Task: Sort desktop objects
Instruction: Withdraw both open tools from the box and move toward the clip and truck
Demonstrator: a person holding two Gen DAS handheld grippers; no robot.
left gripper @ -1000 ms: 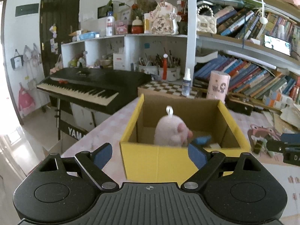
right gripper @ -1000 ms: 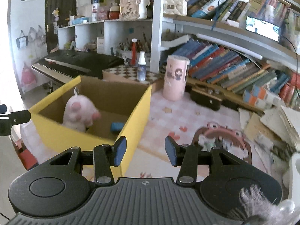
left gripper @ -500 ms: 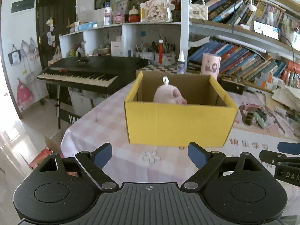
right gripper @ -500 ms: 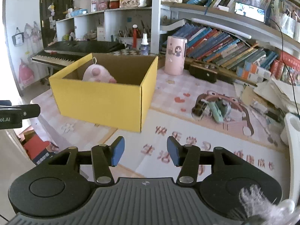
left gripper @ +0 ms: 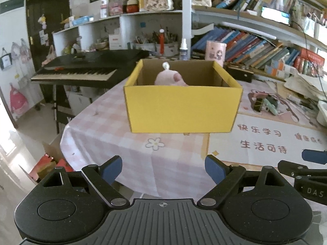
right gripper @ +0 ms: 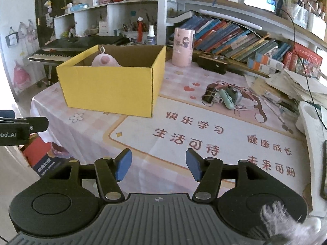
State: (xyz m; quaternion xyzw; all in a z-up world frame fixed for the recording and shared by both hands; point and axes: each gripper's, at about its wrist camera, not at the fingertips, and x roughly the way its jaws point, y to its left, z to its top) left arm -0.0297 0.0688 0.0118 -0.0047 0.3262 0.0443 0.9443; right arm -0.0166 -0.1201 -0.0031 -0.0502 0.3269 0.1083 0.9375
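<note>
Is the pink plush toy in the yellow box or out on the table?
In the box. The pink plush toy sits behind the front wall of the open-topped yellow cardboard box, only its top showing above the rim in both views.

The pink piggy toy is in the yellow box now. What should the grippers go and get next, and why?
Probably the right hand-held gripper should reach toward the small pile of clips and green bits on the desk mat. Its jaws have just been opening and are empty, the pile lies on its side, and the plush already sits in the yellow box.
</note>
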